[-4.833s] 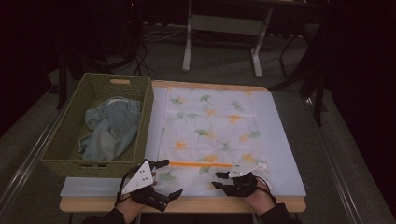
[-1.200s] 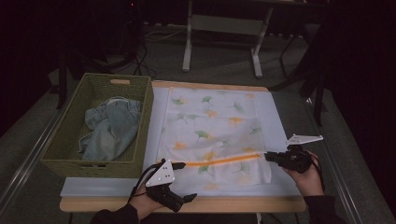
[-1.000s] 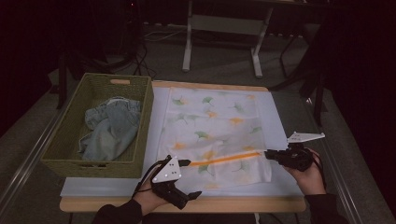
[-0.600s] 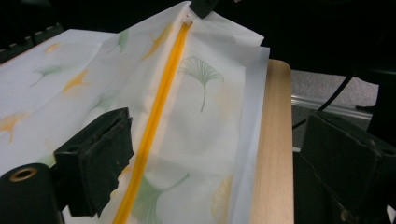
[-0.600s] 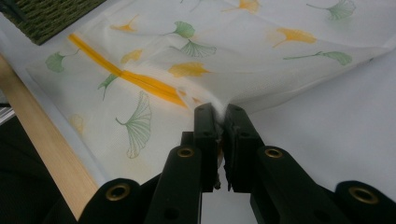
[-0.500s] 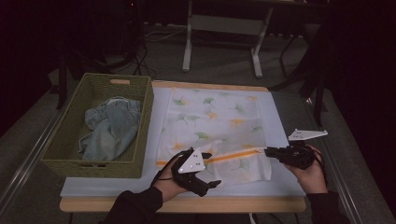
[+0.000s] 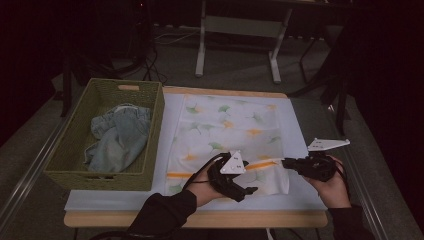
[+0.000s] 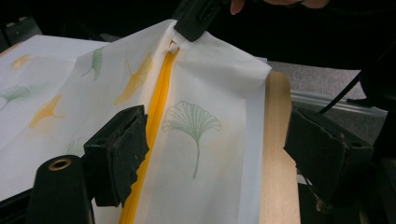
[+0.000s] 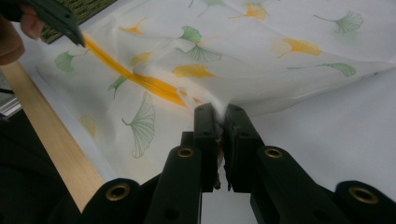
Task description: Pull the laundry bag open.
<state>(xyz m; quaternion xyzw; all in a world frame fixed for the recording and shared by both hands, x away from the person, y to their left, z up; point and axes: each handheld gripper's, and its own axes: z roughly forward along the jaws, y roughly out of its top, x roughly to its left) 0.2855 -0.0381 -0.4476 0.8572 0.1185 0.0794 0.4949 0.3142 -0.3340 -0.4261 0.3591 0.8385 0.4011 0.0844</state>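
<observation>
We work at a table (image 7: pixel 300 207) with a white cloth cover printed with ginkgo leaves (image 7: pixel 227 135), spread flat across the middle and right of the white mat, its orange zipper (image 7: pixel 260 165) running left to right along the near part. Our right gripper (image 7: pixel 286 162) is at the right end of that zipper, jaws clenched on the cover's edge; in the right gripper view the two black jaws press together with a pinch of white fabric between them (image 9: pixel 219 109), and the cloth rises in a small tent toward them. Our left gripper (image 7: pixel 250 190) hangs over the near middle of the cover, to the left of the right one and well apart from it. Its jaws have just been closing, yet they stand released: in the left gripper view they are set wide, one on each side of the fabric, with the zipper (image 8: pixel 156 116) just beside the left jaw and no pad pressing on anything. Farther along that view the right gripper (image 8: pixel 198 18) holds the zipper's end. To the left of the cover a green woven basket (image 7: pixel 75 155) sits on the table with a pale blue garment (image 7: pixel 117 142) bundled inside.
</observation>
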